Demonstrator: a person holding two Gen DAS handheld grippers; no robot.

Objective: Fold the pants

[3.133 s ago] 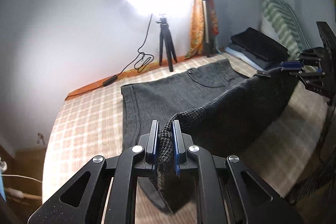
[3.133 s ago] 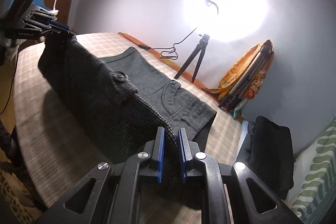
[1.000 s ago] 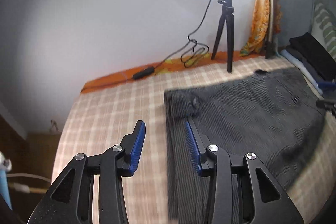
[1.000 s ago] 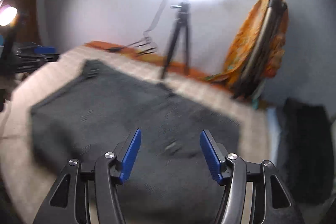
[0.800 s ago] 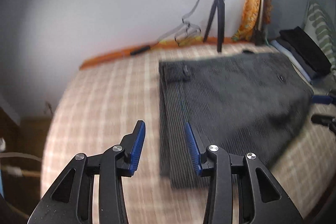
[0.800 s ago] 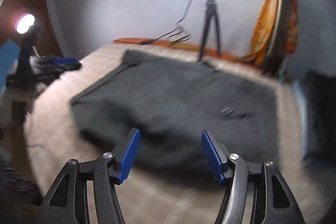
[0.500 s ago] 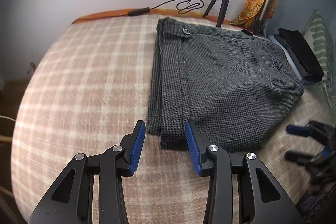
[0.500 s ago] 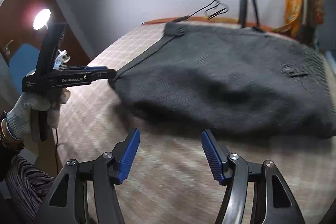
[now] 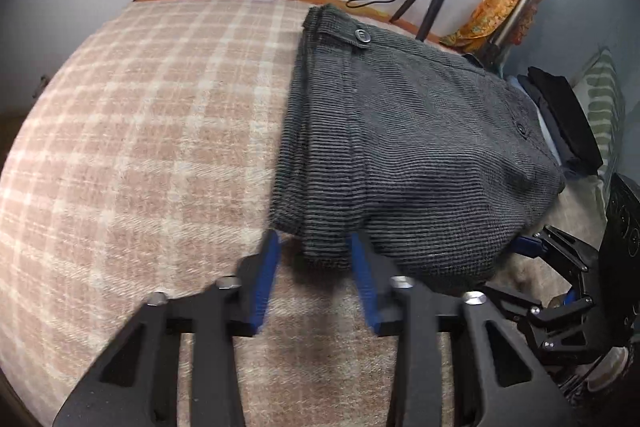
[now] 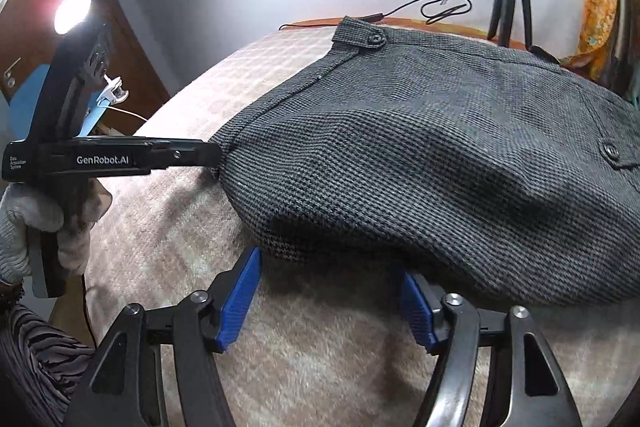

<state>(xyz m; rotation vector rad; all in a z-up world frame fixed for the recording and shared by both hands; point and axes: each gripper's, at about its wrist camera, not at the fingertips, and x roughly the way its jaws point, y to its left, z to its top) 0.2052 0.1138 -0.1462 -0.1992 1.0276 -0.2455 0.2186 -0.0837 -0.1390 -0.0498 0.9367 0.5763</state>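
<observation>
Folded dark grey checked woven pants (image 9: 416,155) lie on the beige plaid blanket (image 9: 132,131); left gripper (image 9: 316,255) and right gripper (image 10: 332,279) (jaws apart) straddle the near hem.

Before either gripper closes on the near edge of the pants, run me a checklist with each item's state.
1. Left gripper open, fingers astride the near left corner: ok.
2. Right gripper open at the near edge: ok.
3. Pants folded on the checked blanket: ok.
4. Fold lies flat: not ok, it bulges.
5. All layers between the fingers: cannot tell.
</observation>
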